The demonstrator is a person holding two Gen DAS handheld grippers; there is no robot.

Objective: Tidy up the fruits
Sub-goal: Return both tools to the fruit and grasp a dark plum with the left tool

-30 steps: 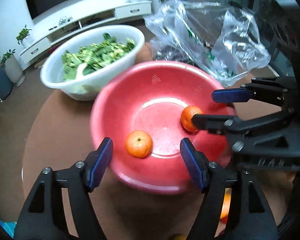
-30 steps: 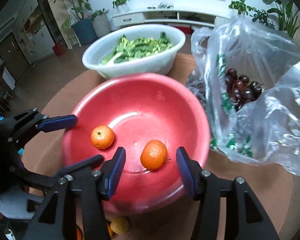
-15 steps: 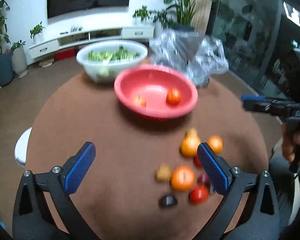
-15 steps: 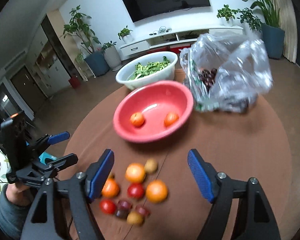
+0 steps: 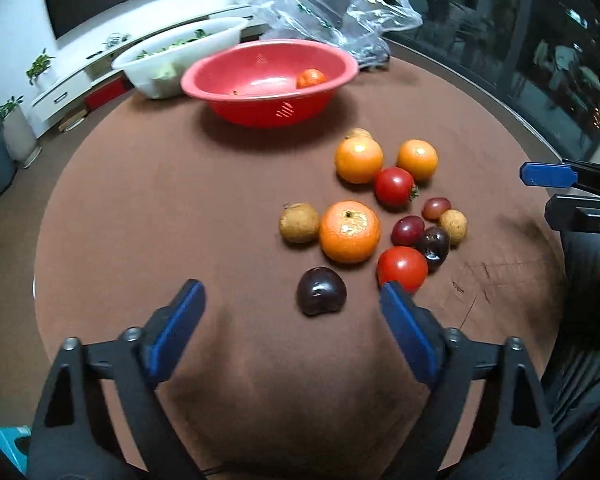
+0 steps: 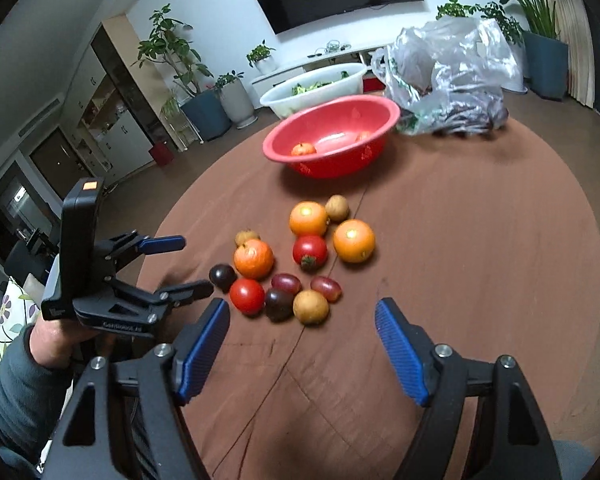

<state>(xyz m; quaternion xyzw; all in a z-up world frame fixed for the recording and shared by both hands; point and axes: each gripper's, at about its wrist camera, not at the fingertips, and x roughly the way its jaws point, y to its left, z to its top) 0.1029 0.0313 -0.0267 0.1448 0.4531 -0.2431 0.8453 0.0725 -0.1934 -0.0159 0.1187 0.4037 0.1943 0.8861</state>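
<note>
Fruits [image 5: 349,231]: your loose pile sits on the desk [image 5: 180,208]
Red bowl [image 5: 268,80]: two oranges inside
Left gripper [image 5: 292,312]: fingers closing, nothing between
Right gripper [image 6: 302,330]: fingers wide, empty

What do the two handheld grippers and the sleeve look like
Both grippers, left gripper and right gripper, have black angular plastic frames with silver bolts and ribbed blue finger pads. From the right wrist view, the left one carries a black box with an orange patch. The sleeve is grey-blue.
</note>
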